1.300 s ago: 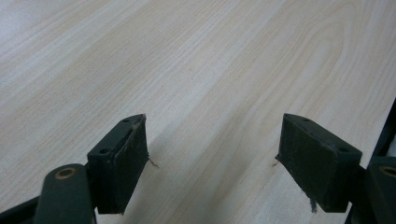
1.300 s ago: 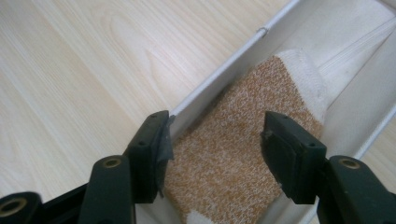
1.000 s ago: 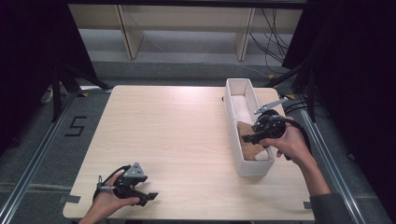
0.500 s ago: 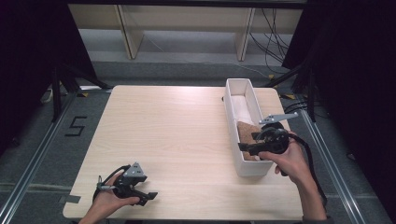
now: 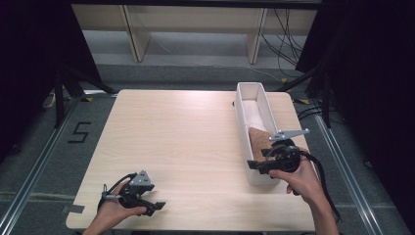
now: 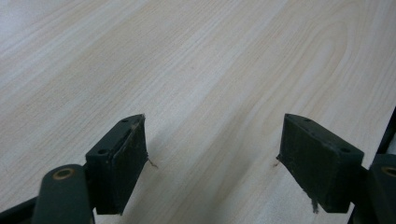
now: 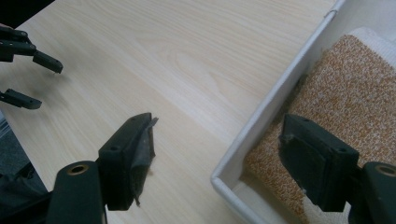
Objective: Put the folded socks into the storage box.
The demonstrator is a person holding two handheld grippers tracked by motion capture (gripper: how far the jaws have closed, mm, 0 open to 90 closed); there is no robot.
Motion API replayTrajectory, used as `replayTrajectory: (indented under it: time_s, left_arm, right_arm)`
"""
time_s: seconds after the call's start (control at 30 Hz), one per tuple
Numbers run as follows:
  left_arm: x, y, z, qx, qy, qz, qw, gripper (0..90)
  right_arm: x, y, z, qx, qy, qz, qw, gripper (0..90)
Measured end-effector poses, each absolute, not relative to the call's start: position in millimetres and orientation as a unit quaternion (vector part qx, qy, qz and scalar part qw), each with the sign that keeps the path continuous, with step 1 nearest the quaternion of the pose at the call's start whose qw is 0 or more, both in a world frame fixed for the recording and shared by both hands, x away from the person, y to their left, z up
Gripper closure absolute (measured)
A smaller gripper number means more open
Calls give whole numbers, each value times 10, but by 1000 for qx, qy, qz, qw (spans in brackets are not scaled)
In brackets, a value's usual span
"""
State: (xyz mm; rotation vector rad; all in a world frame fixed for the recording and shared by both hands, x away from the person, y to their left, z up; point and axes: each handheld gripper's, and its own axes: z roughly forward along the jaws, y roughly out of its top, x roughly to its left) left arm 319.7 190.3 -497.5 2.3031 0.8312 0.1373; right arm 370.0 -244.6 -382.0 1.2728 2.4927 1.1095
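Observation:
A brown speckled pad [image 5: 258,139] lies in a long white bin [image 5: 242,112] at the table's right side, on top of a white cloth [image 5: 253,110]. My right gripper [image 5: 257,166] hovers at the bin's near end. Its jaws have just been opening and now stand wide, gripping nothing. In the right gripper view the right gripper [image 7: 217,128] straddles the bin's wall [image 7: 280,88], with the pad [image 7: 345,93] beyond the right jaw. My left gripper [image 5: 155,205] rests at the table's front left. In its own view, the left gripper [image 6: 212,135] is open over bare wood.
The light wooden table [image 5: 186,132] lies bare between the two hands. Its front edge runs just under the left hand. Shelving and cables stand beyond the far edge. The left gripper [image 7: 46,86] appears far off in the right gripper view.
My right gripper has drawn back from over the brown pad toward the bin's near end, and its jaws have spread. The left hand has stayed put.

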Motion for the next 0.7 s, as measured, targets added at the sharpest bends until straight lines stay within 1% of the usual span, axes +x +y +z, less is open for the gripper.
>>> replayTrajectory:
  time_s: [0.03,0.07,0.17,0.2,0.3,0.37,0.4,0.6,0.7]
  left_arm:
    - [3200,1904,-4971,884,318,53,337,226]
    - [3205,1905,-4968,885,317,51,337,225]
    - [3211,1904,-4968,886,315,54,336,226]
    - [3210,1903,-4969,886,315,54,335,225]
    - [3198,1904,-4966,884,320,55,338,225]
    - [3197,1914,-4966,882,322,57,339,226]
    - [3195,1922,-4966,883,321,55,339,225]
    - [3202,1961,-4973,881,329,62,336,225]
    - [3201,1977,-4972,880,328,59,339,225]
  right_arm:
    - [3691,-2435,-3823,423,824,372,65,276]
    - [3697,-2447,-3819,414,828,371,74,276]
    - [3673,-2440,-3827,415,827,373,67,276]
    - [3670,-2436,-3847,414,823,382,74,276]
    - [3622,-2442,-3850,417,824,379,66,275]
    - [3596,-2452,-3849,408,826,382,71,276]
    - [3570,-2455,-3835,415,826,378,61,275]
    - [3482,-2423,-3834,403,825,390,67,268]
    - [3439,-2399,-3851,399,828,389,62,268]
